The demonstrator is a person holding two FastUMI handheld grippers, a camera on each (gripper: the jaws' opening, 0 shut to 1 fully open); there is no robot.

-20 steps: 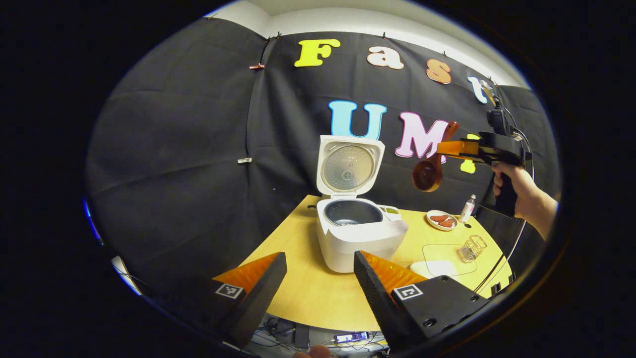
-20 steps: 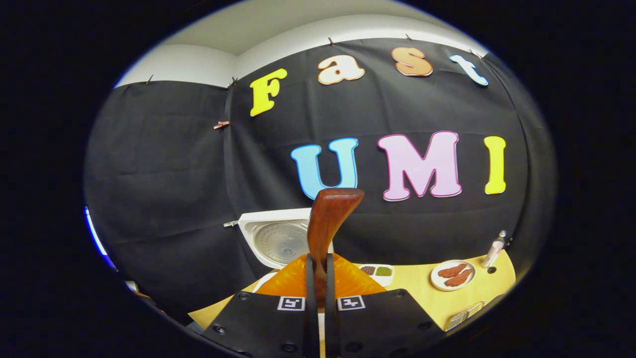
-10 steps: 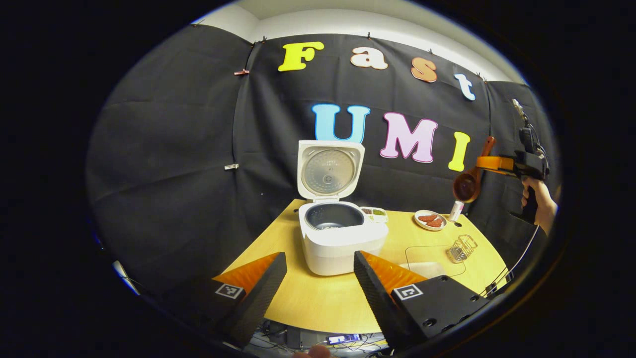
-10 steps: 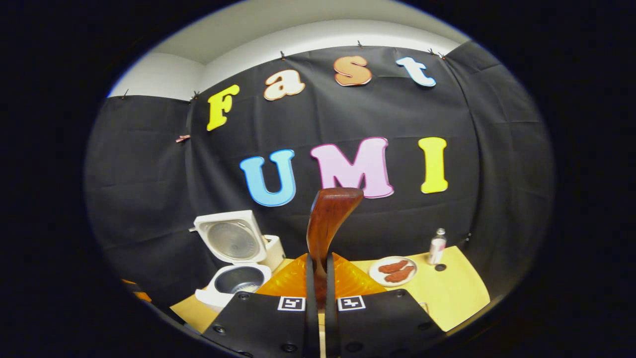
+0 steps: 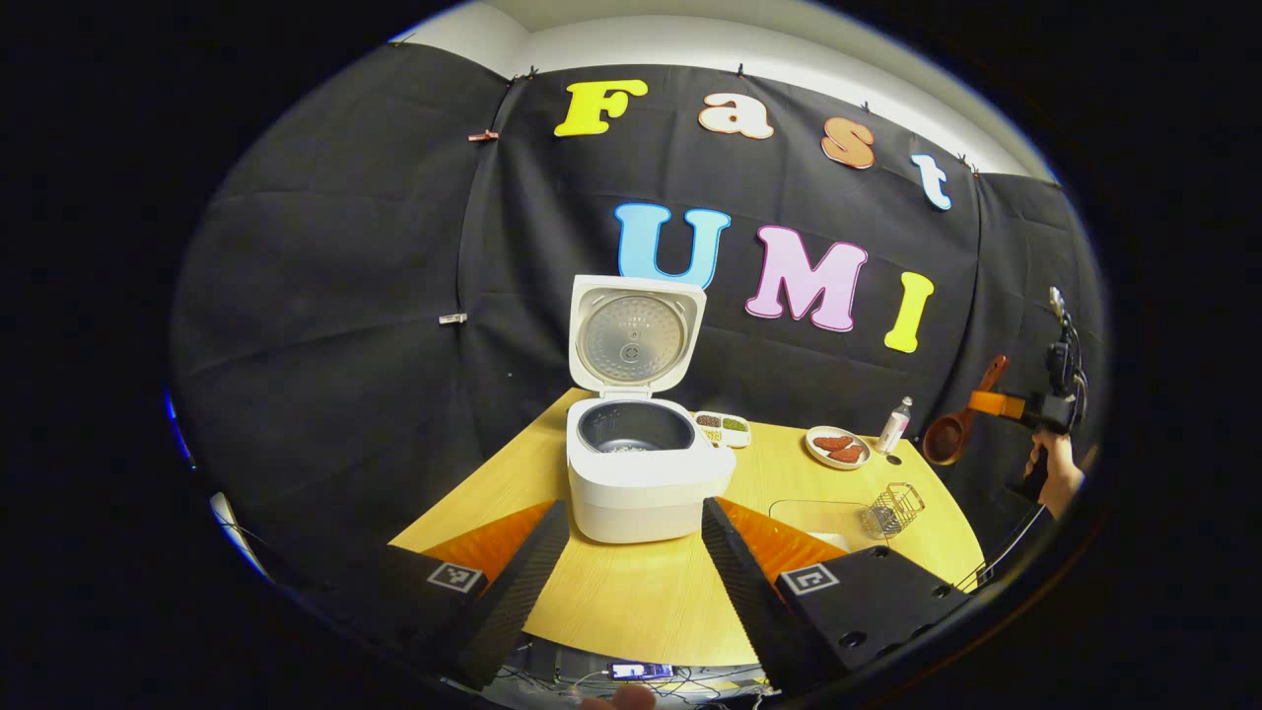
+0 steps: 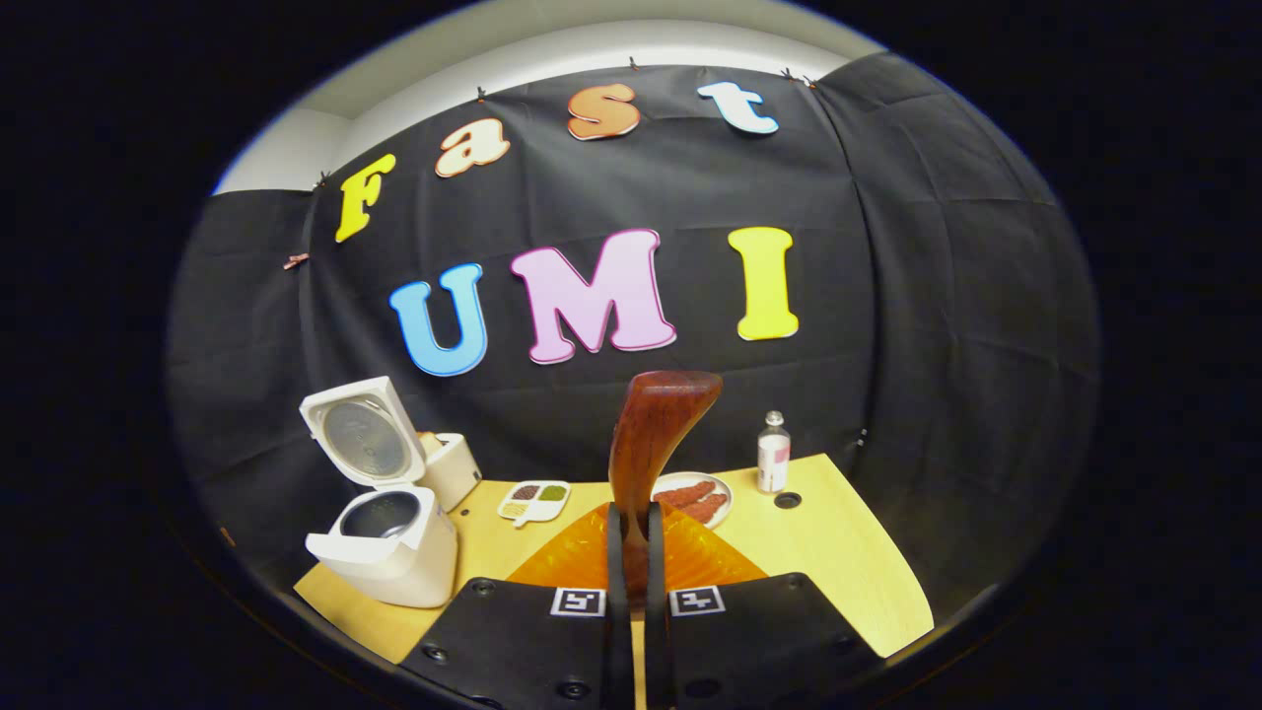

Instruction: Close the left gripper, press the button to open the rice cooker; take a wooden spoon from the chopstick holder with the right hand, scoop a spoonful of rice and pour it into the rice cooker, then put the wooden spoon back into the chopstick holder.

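The white rice cooker (image 5: 641,478) stands on the table with its lid (image 5: 633,335) raised and its dark pot showing. My left gripper (image 5: 631,567) hangs open in front of it, nothing between its fingers. Out past the table's right end, my right gripper (image 5: 992,403) is shut on the handle of the brown wooden spoon (image 5: 951,434), bowl hanging down to the left. In the right gripper view the spoon's handle (image 6: 653,434) sticks up from the shut right gripper (image 6: 631,515), with the rice cooker (image 6: 389,547) at lower left. The wire chopstick holder (image 5: 892,505) sits near the table's right front.
A clear container (image 5: 816,518) lies beside the wire holder. Behind it are a plate of red food (image 5: 836,446), a small bottle (image 5: 894,426) and a divided dish of beans (image 5: 723,426). A hand (image 5: 1055,473) holds the right gripper. The yellow table (image 6: 818,552) ends close on the right.
The right gripper has carried the spoon from beside the cooker's lid out to the right and lower, past the table's end. The left gripper stayed open and drew back slightly.
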